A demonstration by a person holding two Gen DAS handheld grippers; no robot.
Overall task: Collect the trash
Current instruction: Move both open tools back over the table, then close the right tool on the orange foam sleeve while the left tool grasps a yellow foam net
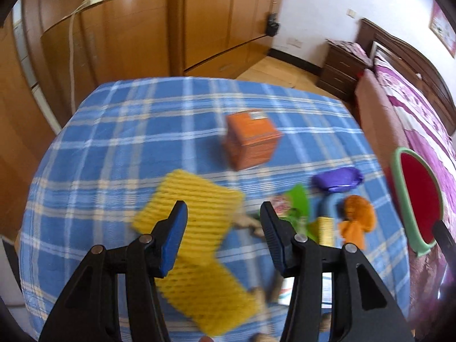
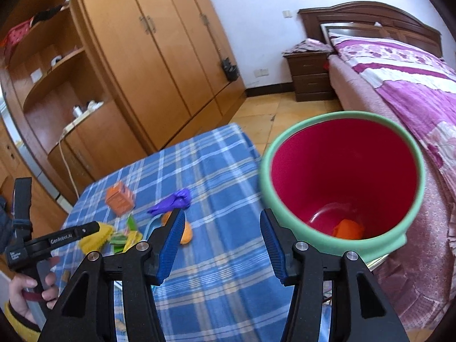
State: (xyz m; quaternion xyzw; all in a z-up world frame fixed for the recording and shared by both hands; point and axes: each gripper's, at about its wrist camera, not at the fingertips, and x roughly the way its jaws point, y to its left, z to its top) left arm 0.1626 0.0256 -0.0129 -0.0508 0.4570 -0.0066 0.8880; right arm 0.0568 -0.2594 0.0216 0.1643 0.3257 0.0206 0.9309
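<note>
Trash lies on a blue plaid tablecloth [image 1: 114,148]: a yellow foam net [image 1: 196,216], an orange box [image 1: 250,139], a purple wrapper [image 1: 337,181], an orange crumpled piece [image 1: 357,219], green scraps [image 1: 297,208]. My left gripper [image 1: 223,222] is open and empty, just above the yellow net. My right gripper [image 2: 222,228] is open and empty, beside the rim of a bin [image 2: 410,154], green outside and red inside, with an orange piece [image 2: 349,229] at its bottom. The bin also shows in the left wrist view [image 1: 399,193]. The left gripper shows in the right wrist view [image 2: 94,228].
Wooden wardrobes [image 2: 148,57] stand behind the table. A bed with a purple cover [image 2: 399,74] and a dark nightstand [image 2: 309,74] are at the right. Papers [image 1: 287,290] and small brown bits lie near the table's front edge.
</note>
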